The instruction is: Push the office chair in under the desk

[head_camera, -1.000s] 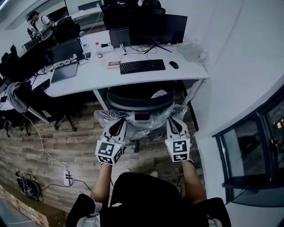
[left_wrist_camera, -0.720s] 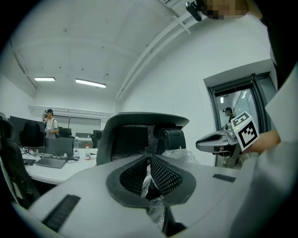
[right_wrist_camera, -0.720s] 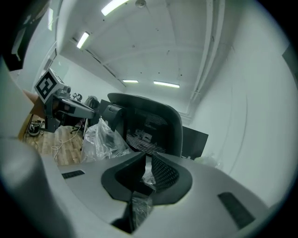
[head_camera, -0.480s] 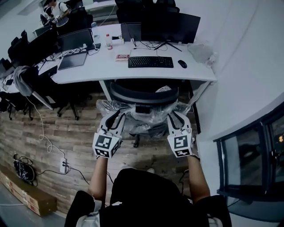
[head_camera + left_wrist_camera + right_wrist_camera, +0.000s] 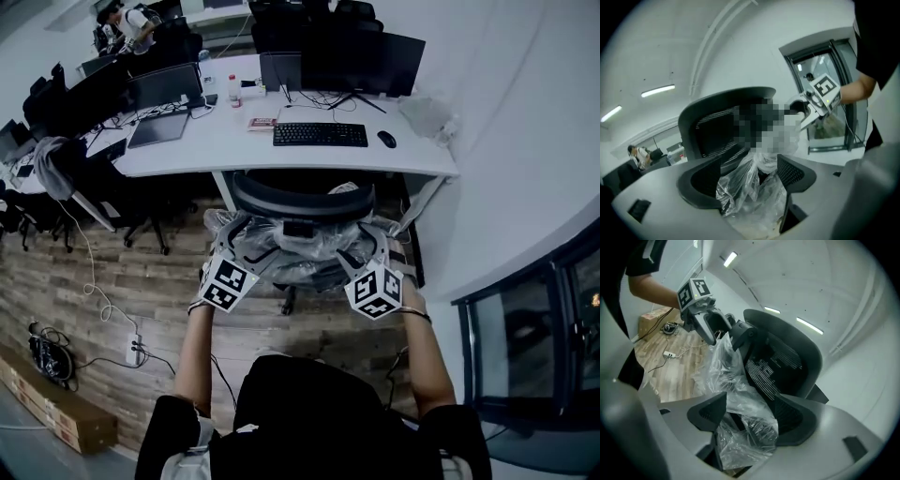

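Note:
The black mesh office chair stands with its seat under the white desk, only the backrest sticking out. Clear plastic wrap covers its armrests. My left gripper is at the left armrest and my right gripper at the right one. Both pairs of jaws have just been opening. In the left gripper view the left gripper stands wide open with wrapped armrest plastic loose between the pads. The right gripper is likewise open around the plastic.
On the desk are a keyboard, a mouse, a monitor and a laptop. A wall and dark window close off the right. Cables and a power strip lie on the wooden floor at left.
Both grippers have let go of the wrapped armrests and their jaws now stand apart. Both hands have rolled and sunk a little. The chair has stayed under the desk.

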Motion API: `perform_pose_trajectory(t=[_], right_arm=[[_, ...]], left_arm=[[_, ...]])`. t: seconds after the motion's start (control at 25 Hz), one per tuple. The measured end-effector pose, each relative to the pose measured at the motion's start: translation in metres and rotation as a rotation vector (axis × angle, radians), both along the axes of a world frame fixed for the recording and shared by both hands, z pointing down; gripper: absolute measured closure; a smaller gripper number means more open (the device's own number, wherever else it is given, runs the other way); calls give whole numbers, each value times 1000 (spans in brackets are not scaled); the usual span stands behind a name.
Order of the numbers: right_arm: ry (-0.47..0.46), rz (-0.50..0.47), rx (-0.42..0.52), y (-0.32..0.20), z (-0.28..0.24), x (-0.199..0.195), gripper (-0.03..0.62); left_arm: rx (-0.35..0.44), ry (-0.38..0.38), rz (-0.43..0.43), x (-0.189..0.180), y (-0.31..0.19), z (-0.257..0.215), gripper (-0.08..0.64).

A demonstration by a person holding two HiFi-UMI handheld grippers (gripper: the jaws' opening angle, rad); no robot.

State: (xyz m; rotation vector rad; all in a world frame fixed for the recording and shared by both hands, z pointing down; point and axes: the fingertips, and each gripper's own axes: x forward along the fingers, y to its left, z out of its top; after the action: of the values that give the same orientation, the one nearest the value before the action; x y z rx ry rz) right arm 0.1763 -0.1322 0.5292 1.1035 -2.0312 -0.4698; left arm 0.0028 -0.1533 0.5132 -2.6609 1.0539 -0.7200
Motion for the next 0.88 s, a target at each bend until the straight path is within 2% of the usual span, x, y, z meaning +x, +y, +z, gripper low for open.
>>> perform_pose_trajectory(t=[0.08,0.36,0.4,0.56,0.72,0.88], right_arm=[[59,-24,-5,-6,6,-5,284],[218,-73,-4,-30,23,-7,270],[231,-78,-2,-34,24,-8,270],[271,-80,5,-49,28,-11,270],[310,-97,-7,-56,38,-16,270],[346,-89,7,-60,45,-16,270]], left_arm=[[14,-116,25,4,-6,12,171],[87,-406,109,20,-25,37,160],[88,-430,118,20,-28,39,160],[65,-435,129,24,-40,44,160],[84,-510,145,23,-46,56,158],[93,-536,159,25,-49,59,155]])
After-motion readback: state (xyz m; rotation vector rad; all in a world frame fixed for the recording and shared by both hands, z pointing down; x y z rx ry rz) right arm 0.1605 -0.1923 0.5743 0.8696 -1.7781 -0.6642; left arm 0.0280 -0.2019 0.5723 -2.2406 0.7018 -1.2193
